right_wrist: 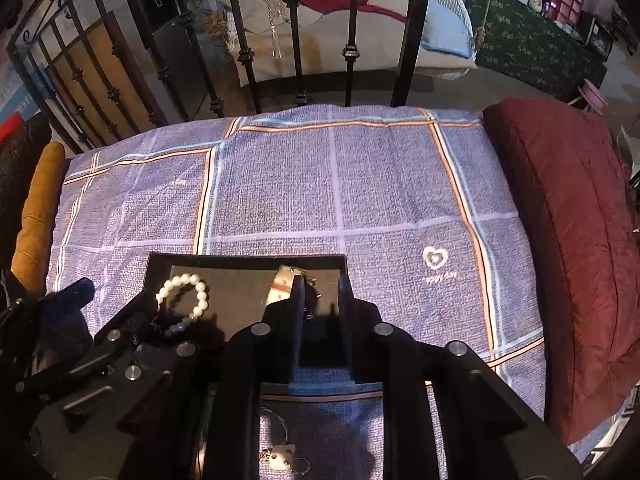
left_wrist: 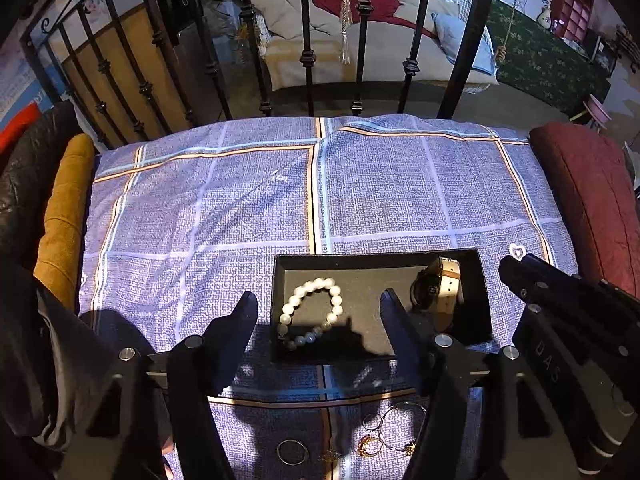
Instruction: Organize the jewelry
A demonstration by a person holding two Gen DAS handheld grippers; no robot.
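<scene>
A black tray (left_wrist: 280, 280) lies on the purple checked cloth (left_wrist: 248, 208). In it lie a pearl bracelet (left_wrist: 310, 312) and a gold watch (left_wrist: 440, 292). My left gripper (left_wrist: 318, 308) is open, its fingers either side of the bracelet above the tray's near part. My right gripper (right_wrist: 320, 292) is open a narrow way over the tray (right_wrist: 240, 260), just behind the watch (right_wrist: 286, 280). The bracelet (right_wrist: 184, 296) lies to its left. Several rings and earrings (left_wrist: 380, 432) lie on the cloth near me.
A black iron railing (left_wrist: 308, 60) stands behind the cloth. A mustard cushion (left_wrist: 66, 216) borders the left, a dark red cushion (right_wrist: 572, 240) the right. A thin ring (left_wrist: 293, 452) lies at the near edge. The right gripper's body (left_wrist: 560, 320) shows beside the tray.
</scene>
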